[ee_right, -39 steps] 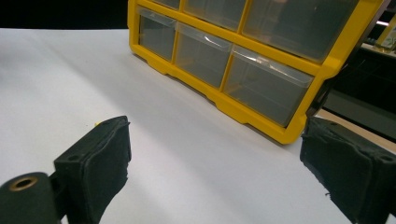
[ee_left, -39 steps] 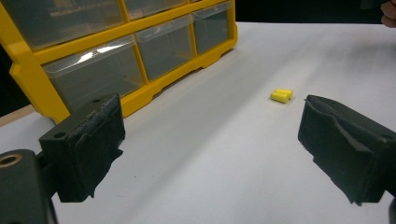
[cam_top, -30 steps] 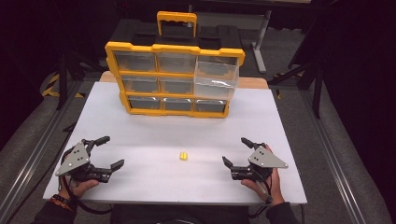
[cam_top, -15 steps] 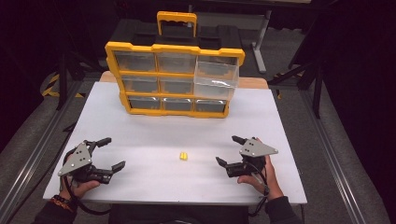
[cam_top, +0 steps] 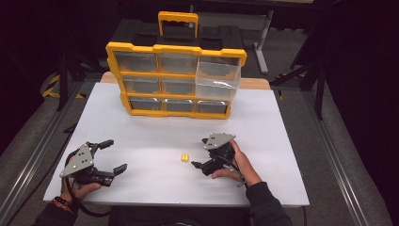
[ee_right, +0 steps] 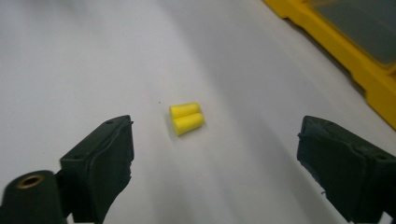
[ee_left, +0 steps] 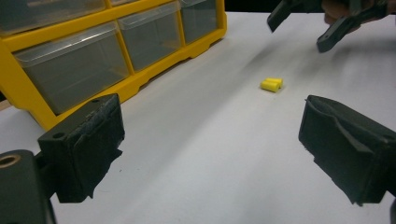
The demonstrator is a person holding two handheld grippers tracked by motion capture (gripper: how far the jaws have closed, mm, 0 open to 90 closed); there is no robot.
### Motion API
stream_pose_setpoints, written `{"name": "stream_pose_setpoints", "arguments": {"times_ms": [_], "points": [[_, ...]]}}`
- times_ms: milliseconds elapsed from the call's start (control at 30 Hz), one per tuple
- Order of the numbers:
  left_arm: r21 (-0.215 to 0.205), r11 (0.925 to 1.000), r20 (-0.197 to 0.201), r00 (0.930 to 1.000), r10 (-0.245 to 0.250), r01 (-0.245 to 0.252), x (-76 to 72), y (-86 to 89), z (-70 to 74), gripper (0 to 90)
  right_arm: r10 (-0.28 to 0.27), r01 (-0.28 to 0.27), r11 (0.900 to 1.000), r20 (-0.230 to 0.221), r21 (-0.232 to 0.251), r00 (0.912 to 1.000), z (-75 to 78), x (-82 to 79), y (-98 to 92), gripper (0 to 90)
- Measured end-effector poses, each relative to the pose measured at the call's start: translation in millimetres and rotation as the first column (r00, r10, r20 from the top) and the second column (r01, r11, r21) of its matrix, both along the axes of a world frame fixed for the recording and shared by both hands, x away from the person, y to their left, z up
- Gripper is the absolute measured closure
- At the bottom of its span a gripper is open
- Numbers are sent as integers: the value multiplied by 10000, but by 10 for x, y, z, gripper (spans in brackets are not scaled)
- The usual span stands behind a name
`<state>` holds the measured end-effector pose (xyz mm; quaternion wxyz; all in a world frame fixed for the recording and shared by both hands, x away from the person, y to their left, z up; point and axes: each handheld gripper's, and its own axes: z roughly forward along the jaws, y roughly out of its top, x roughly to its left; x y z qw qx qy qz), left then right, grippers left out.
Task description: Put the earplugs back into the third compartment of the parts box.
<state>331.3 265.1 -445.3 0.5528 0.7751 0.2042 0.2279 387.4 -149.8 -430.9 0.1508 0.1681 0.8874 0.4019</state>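
Two small yellow foam pieces (cam_top: 185, 157) lie side by side on the white table (cam_top: 263, 141), slightly right of its middle near the front. My right gripper (cam_top: 198, 153) is just to their right, pointing left at them, jaws wide apart. Its jaws have just been closing a little, with nothing between them. In the right gripper view the yellow pieces (ee_right: 187, 118) lie ahead of the open right gripper (ee_right: 215, 158). My left gripper (cam_top: 117, 154) rests open at the front left. From there the pieces (ee_left: 272, 84) lie far ahead, with the right gripper (ee_left: 299, 35) beyond.
A yellow organizer (cam_top: 174, 80) with clear drawers stands upright at the back of the table. Its top right drawer (cam_top: 217, 75) is pulled out. Dark floor and metal stands surround the table.
My right gripper has moved left across the table, from the front right edge to just beside the yellow pieces. The left gripper has stayed where it was.
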Motion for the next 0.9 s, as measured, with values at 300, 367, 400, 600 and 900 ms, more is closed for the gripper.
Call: {"name": "stream_pose_setpoints", "arguments": {"times_ms": [300, 367, 400, 600, 900], "points": [[-37, 9999, -93, 9999, -98, 97, 15, 4, -13, 79, 578, -639, 9954, -846, -718, 9947, -241, 245, 246, 273], [-86, 9999, -99, 9999, -115, 114, 18, 2, -18, 79, 618, -697, 9938, -912, -865, 9939, -270, 272, 263, 305], [-68, 9999, -118, 9999, -110, 110, 19, -1, -20, 79, 725, -805, 9937, -1006, -774, 9923, -277, 285, 266, 326], [-17, 9999, -171, 9997, -147, 147, 34, -17, -30, 81, 1214, -1280, 9907, -1260, -459, 9846, -288, 326, 278, 462], [32, 9997, -246, 9995, -222, 223, 45, -33, -36, 85, 1679, -1742, 9839, -1274, -398, 9775, -283, 318, 314, 672]]}}
